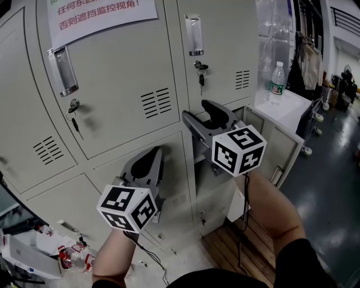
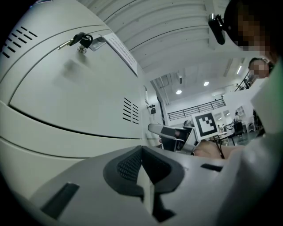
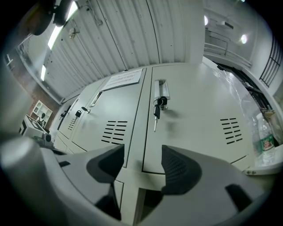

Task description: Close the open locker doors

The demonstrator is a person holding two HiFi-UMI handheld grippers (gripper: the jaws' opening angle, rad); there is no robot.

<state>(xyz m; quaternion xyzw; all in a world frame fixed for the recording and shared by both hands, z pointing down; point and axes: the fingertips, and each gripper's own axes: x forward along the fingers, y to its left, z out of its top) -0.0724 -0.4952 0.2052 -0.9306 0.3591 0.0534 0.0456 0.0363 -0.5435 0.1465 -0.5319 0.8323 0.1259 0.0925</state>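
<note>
Grey lockers fill the head view. The lower right locker door (image 1: 269, 147) stands swung out to the right, with its dark compartment (image 1: 200, 153) open behind my right gripper. My right gripper (image 1: 195, 109) is open and empty, held just in front of that compartment's top edge. In the right gripper view, the right gripper (image 3: 142, 150) has its jaws either side of the post between two lockers. My left gripper (image 1: 156, 153) is shut on nothing, its tip close to the closed lower middle door (image 1: 174, 169). In the left gripper view, the left gripper (image 2: 142, 152) shows its pads together.
Keys hang from the upper doors' locks (image 1: 73, 107) (image 1: 201, 70). A paper notice (image 1: 101, 14) is stuck at the top. A water bottle (image 1: 276, 81) stands on a white top right of the lockers. Wooden boards (image 1: 225, 244) lie below, and clutter (image 1: 73, 256) sits at the lower left.
</note>
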